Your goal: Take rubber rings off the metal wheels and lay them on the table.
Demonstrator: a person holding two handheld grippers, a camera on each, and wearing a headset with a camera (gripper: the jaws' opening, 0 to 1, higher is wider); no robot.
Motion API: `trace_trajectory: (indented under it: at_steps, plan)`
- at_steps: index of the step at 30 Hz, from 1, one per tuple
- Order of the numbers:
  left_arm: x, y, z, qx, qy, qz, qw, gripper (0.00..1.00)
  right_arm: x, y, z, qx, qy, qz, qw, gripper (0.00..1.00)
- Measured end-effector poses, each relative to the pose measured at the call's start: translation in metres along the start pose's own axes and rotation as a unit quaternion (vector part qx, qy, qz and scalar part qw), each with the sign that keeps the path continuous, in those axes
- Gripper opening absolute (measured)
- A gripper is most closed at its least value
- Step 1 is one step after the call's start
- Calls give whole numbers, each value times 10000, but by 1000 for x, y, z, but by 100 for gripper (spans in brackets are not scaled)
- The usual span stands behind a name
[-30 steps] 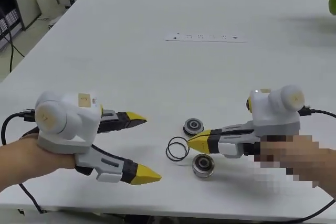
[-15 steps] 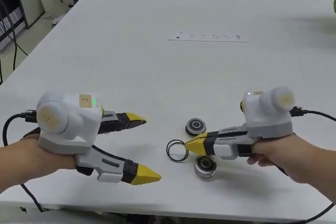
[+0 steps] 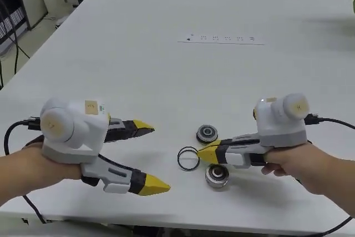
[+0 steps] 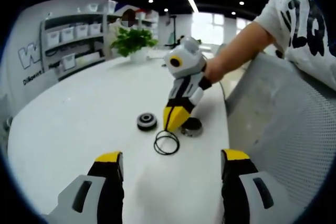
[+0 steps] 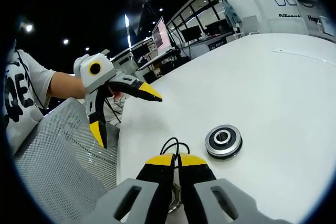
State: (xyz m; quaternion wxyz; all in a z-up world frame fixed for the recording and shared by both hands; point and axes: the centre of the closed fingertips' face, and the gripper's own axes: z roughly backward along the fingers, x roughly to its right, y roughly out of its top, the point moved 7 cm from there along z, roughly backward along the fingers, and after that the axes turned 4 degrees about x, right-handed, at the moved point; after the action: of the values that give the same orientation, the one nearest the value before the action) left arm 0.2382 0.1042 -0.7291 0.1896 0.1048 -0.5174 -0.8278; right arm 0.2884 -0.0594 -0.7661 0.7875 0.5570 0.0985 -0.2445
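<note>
The right gripper (image 3: pixel 202 152) has its jaws pressed together, tips low at the right edge of the rubber rings (image 3: pixel 188 158), probably to lay them flat; whether it pinches them cannot be told. The rings lie as two overlapped loops on the bare table (image 3: pixel 166 76), just left of the far wheel (image 3: pixel 207 134) and the near wheel (image 3: pixel 217 175), in no tray or box. The left gripper (image 3: pixel 148 155) hovers well left, jaws wide apart, seemingly free to steady a wheel

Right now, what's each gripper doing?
Left gripper: open, holding nothing.
Right gripper: closed, tip at the rings; whether it pinches one cannot be told.
</note>
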Motion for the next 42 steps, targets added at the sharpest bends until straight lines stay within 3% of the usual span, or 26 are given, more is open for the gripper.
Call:
trace_trajectory:
  at_steps: [13, 23, 32, 42]
  plan:
    - [-1, -1, 0, -40, 39, 28, 10000, 76, 2, 0, 3, 51, -84, 126, 9999, 6]
    - [-6, 7, -3, -5, 29, 6, 10000, 75, 2, 16, 19, 430, -86, 97, 9990, 9]
    - [-13, 13, -9, 26, 16, -31, 10000, 73, 13, 21, 37, 546, -247, 173, 9981, 10]
    - [-18, 22, -20, 110, 18, -46, 9999, 70, 24, 22, 44, 542, -448, 326, 9970, 12]
